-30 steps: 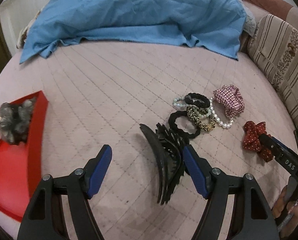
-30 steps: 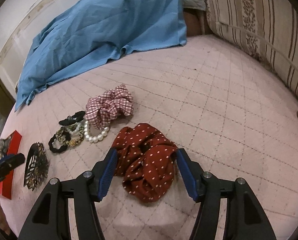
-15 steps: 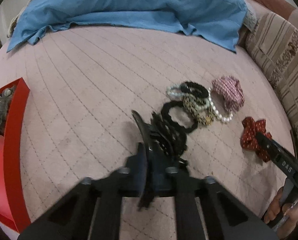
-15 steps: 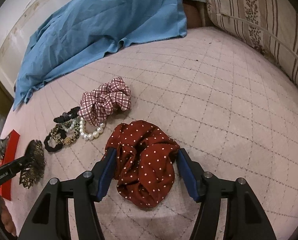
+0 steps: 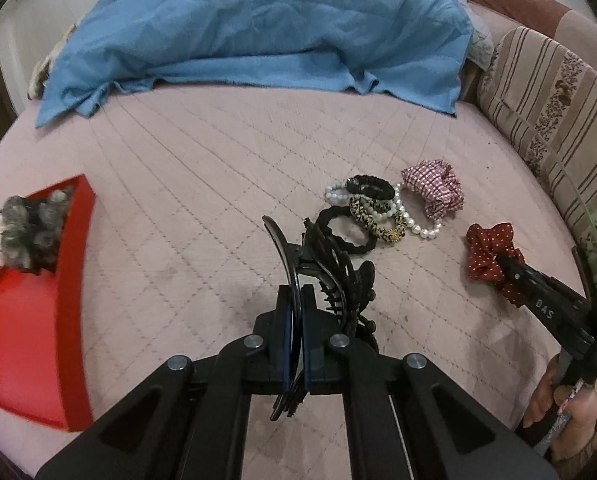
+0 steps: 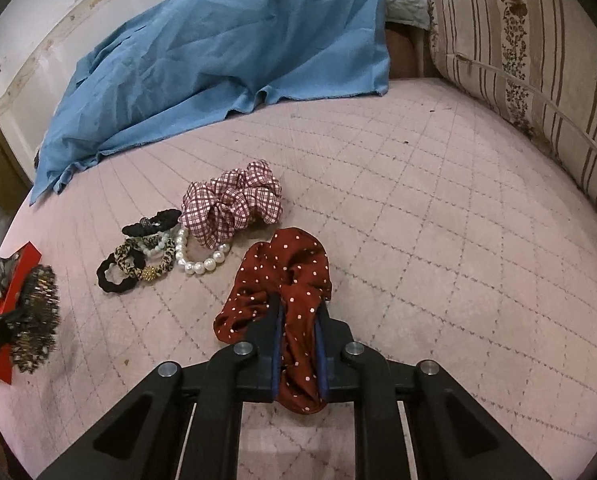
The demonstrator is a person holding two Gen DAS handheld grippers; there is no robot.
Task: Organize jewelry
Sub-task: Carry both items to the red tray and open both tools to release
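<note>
My left gripper is shut on one flat wing of a black claw hair clip, which hangs just above the pink quilted bed. In the right wrist view the same clip shows at the far left. My right gripper has its jaws closing, and the pads pinch a dark red polka-dot scrunchie that still lies on the quilt. Between the two lie a plaid scrunchie, a pearl bracelet, a leopard-print hair tie and a black hair tie.
A red tray at the left edge holds a grey fluffy scrunchie. A blue cloth is heaped at the back of the bed. A striped cushion lines the right side. A person's hand grips the right tool.
The left gripper went from open around the claw clip to shut on it and raised it slightly. The right gripper's jaws closed in onto the red scrunchie.
</note>
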